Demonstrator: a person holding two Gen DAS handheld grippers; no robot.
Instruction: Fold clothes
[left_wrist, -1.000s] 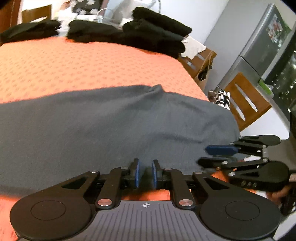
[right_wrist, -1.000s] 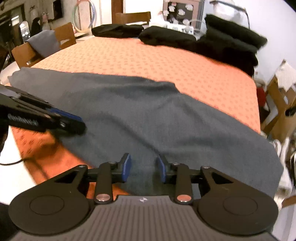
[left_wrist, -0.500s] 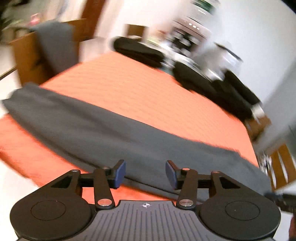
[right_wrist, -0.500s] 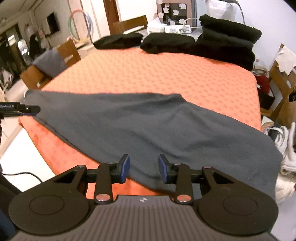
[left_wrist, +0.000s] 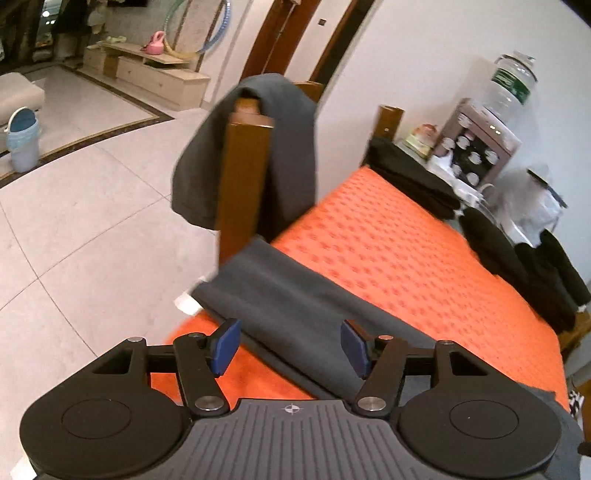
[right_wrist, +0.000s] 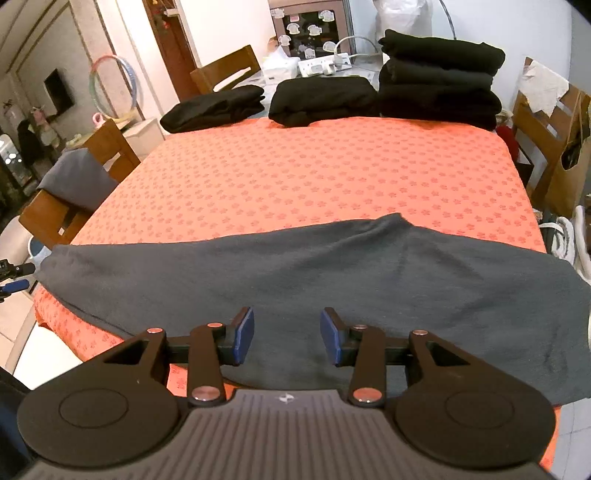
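Note:
A dark grey garment (right_wrist: 332, 273) lies folded into a long band across the near side of the orange tablecloth (right_wrist: 314, 173). My right gripper (right_wrist: 287, 336) hovers open over the band's middle, holding nothing. My left gripper (left_wrist: 290, 346) is open above the band's left end (left_wrist: 288, 295), near the table corner, also holding nothing. The left gripper's fingertips (right_wrist: 14, 286) just show at the left edge of the right wrist view, beside the garment's left end.
Folded black clothes sit at the table's far edge: a single piece (right_wrist: 214, 107), another (right_wrist: 321, 98) and a tall stack (right_wrist: 439, 77). A wooden chair (left_wrist: 243, 177) draped with grey cloth (left_wrist: 288, 147) stands at the left corner. Another chair (right_wrist: 543, 140) stands right.
My left gripper opened wide, let go of the garment and swung left to the band's left end. My right gripper drew back and up, with its fingers opened wider.

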